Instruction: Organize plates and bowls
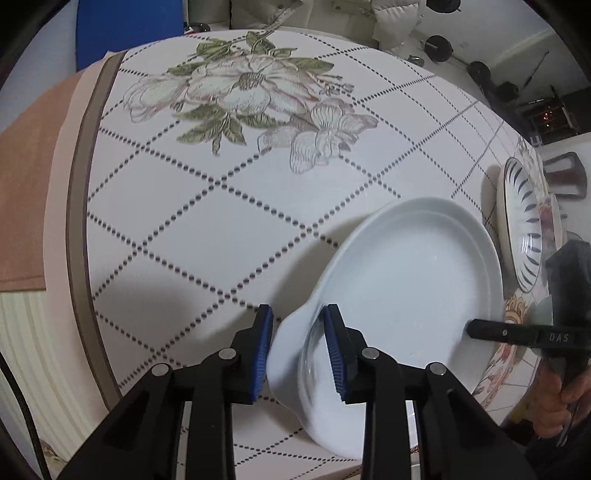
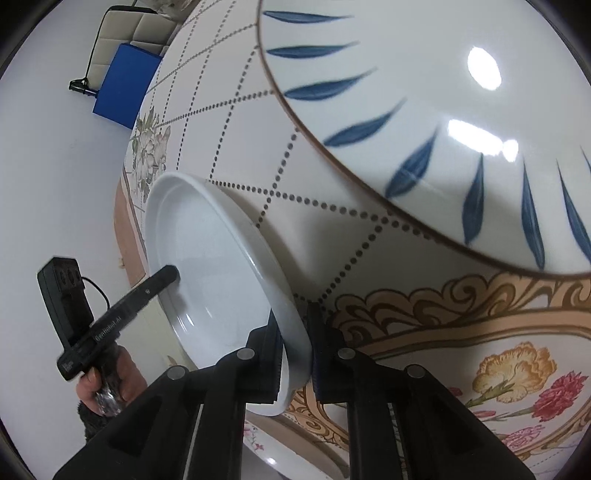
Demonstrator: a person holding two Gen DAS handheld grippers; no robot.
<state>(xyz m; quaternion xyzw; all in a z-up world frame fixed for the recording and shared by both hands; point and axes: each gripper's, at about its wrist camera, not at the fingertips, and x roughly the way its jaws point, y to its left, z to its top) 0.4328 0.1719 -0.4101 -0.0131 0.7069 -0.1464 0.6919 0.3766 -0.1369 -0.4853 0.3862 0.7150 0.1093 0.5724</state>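
Left tongs [image 1: 299, 350] and right tongs [image 2: 295, 354] both clamped on white plate [image 1: 417, 273] rim, over bench [image 1: 221, 221]; blue-leaf bowl [image 2: 461, 110] beside.

Home dining room: floral tablecloth [image 1: 240, 184], padded chair [image 2: 125, 27], dumbbells [image 1: 439, 46].

The left gripper [image 1: 298, 347] has black angular arms, silver round rivets and ribbed blue pads [image 1: 263, 354]. The right gripper [image 2: 295, 354] is black too, with silver rivets. White lettering marks each finger. A dark knitted sleeve [image 2: 86, 421] covers one wrist.
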